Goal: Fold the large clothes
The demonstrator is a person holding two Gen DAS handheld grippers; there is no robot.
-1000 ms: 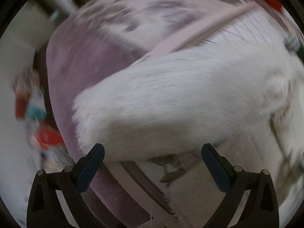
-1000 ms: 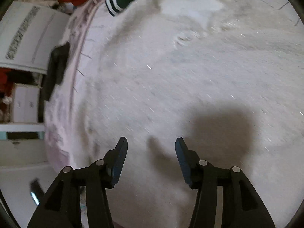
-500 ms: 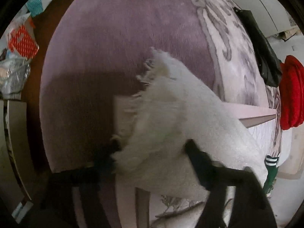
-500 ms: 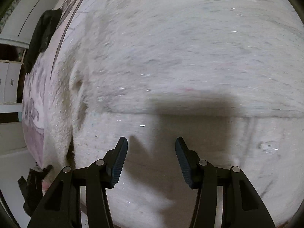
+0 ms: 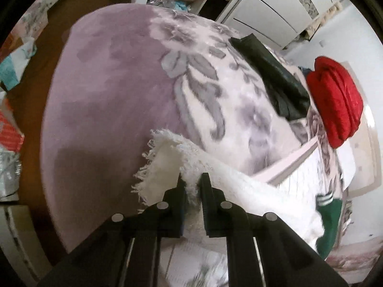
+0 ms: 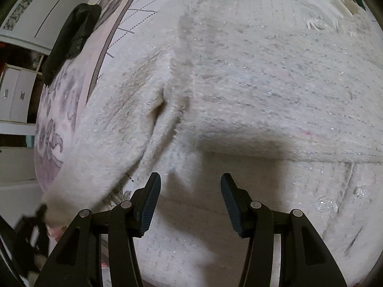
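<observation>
A large fuzzy white sweater [image 6: 239, 83] lies spread on a bed and fills the right wrist view. My left gripper [image 5: 192, 181] is shut on the fringed end of its white sleeve [image 5: 167, 157] and holds it lifted above the purple blanket [image 5: 107, 83]. My right gripper [image 6: 190, 179] is open and empty, hovering just above the sweater's body near a fold line. The left gripper also shows blurred at the lower left of the right wrist view [image 6: 36, 217], at the sleeve's end.
A black garment [image 5: 275, 76], a folded red garment [image 5: 335, 100] and a green sleeve with white stripes [image 5: 328, 210] lie on the floral blanket. White cabinets [image 5: 275, 4] stand beyond the bed. Bags and boxes [image 5: 14, 71] sit on the brown floor at left.
My left gripper closed on the sleeve end and lifted it, swinging its view toward the cabinets. My right gripper stayed open and drifted over the sweater body.
</observation>
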